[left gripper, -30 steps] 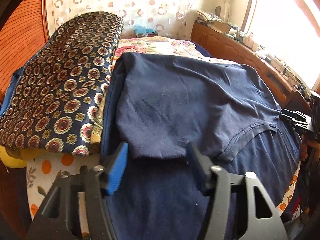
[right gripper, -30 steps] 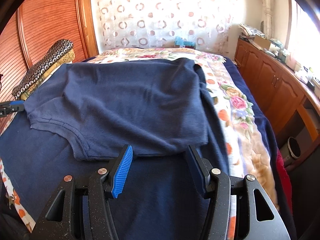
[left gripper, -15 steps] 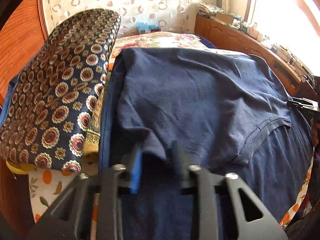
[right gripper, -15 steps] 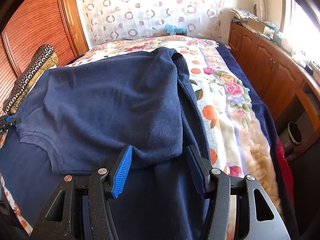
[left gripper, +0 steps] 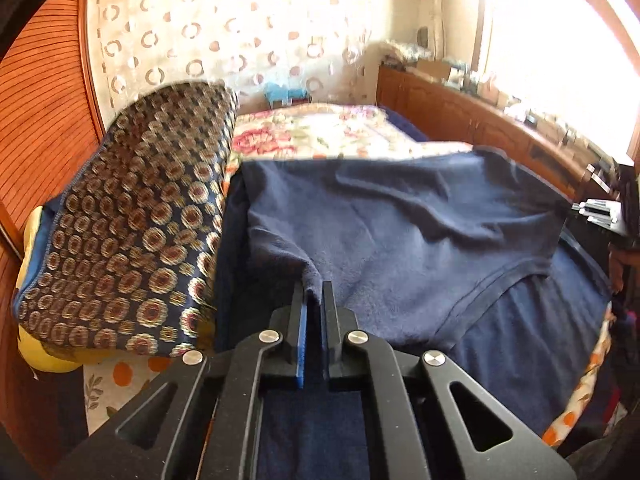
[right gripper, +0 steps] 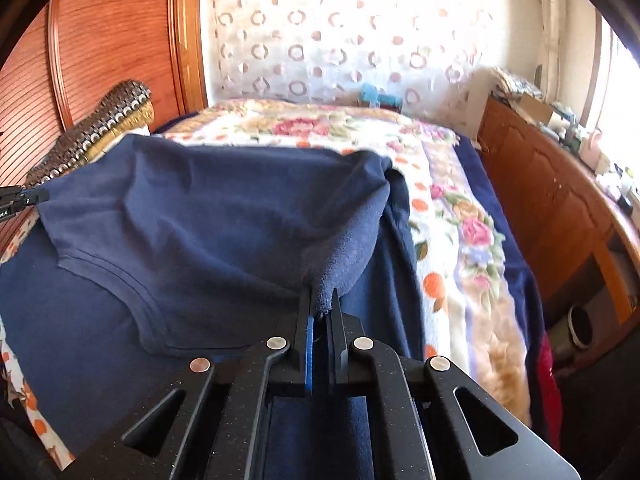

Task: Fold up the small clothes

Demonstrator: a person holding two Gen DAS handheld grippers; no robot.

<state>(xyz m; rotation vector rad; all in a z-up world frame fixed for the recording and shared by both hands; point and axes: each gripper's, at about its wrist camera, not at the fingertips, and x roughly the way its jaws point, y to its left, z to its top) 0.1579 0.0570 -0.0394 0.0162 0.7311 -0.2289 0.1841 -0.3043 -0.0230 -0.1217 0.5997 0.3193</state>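
Surroundings: patterned cushion at nine o'clock; floral bedspread beyond.
Left gripper: just closed, pinching navy shirt corner.
Right gripper: just closed, clamping the other corner.

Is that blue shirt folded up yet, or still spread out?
Mostly spread. The shirt lies wide across the bed, only its two near corners lifted.

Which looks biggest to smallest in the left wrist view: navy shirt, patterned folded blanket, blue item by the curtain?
1. navy shirt
2. patterned folded blanket, not far behind
3. blue item, far smallest, though also farthest from the camera
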